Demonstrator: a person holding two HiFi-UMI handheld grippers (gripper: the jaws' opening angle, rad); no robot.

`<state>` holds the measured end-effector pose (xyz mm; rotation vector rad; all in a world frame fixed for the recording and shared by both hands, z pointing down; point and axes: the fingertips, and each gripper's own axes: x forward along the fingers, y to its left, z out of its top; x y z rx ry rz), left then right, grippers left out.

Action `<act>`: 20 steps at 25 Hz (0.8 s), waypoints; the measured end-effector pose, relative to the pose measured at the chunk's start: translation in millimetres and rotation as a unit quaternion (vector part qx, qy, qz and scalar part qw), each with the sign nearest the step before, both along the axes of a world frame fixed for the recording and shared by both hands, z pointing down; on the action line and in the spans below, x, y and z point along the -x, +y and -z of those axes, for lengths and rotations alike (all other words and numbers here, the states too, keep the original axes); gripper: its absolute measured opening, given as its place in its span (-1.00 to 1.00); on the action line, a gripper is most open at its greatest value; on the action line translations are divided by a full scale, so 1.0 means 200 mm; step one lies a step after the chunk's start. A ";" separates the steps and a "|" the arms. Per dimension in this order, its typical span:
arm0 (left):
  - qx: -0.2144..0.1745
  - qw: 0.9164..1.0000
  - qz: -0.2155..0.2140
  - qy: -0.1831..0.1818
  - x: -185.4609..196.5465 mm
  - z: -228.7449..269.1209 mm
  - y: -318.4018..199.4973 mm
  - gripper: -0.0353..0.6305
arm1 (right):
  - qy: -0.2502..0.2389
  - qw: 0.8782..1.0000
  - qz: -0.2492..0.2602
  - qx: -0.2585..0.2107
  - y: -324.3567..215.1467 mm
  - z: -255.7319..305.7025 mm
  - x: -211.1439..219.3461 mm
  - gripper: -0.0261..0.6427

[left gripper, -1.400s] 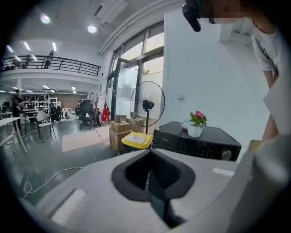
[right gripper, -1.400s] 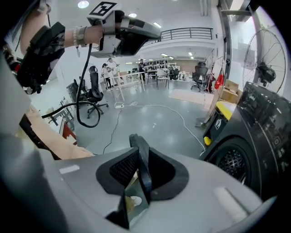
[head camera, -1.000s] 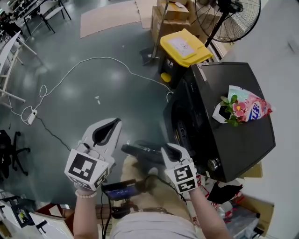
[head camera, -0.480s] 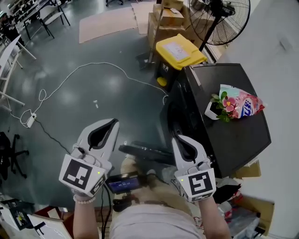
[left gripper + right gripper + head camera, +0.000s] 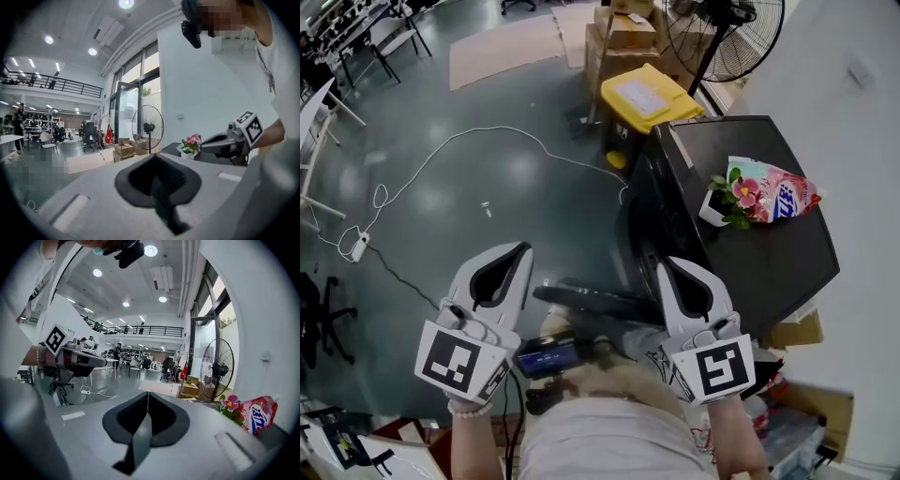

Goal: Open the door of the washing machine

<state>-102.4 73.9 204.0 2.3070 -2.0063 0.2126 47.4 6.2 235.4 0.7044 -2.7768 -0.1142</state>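
The black washing machine (image 5: 750, 253) stands at the right of the head view. Its round door (image 5: 591, 298) hangs open, swung out from the front toward me. My right gripper (image 5: 667, 262) is held up beside the machine's front corner, above the door and apart from it. Its jaws are closing to a tight seam (image 5: 148, 393) with nothing between them. Left of the door, over the floor, my left gripper (image 5: 523, 248) is shut and empty (image 5: 157, 157). Each gripper view shows the other gripper level beside it.
A potted flower (image 5: 727, 199) and a pink detergent bag (image 5: 778, 195) sit on the machine's top. Behind it are a yellow-lidded bin (image 5: 649, 96), cardboard boxes (image 5: 623, 28) and a standing fan (image 5: 722, 28). A white cable (image 5: 441, 150) runs across the grey floor.
Both grippers have risen toward the camera. The right one came up from beside the machine's front to above the open door. The left one rose less.
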 end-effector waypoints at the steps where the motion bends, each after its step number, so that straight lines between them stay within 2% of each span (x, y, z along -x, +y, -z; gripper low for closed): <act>1: 0.002 1.000 0.000 -0.002 0.00 0.00 0.01 -0.91 | -0.002 1.000 -0.002 0.001 0.00 0.00 -0.01 -0.90; 12: 0.000 1.000 -0.003 -0.008 -0.01 0.01 0.05 -0.91 | -0.013 1.000 -0.016 0.015 0.01 0.00 -0.06 -0.90; 20: -0.002 1.000 -0.004 0.004 -0.01 0.00 0.06 -0.91 | -0.009 1.000 -0.011 0.015 0.01 -0.02 -0.04 -0.90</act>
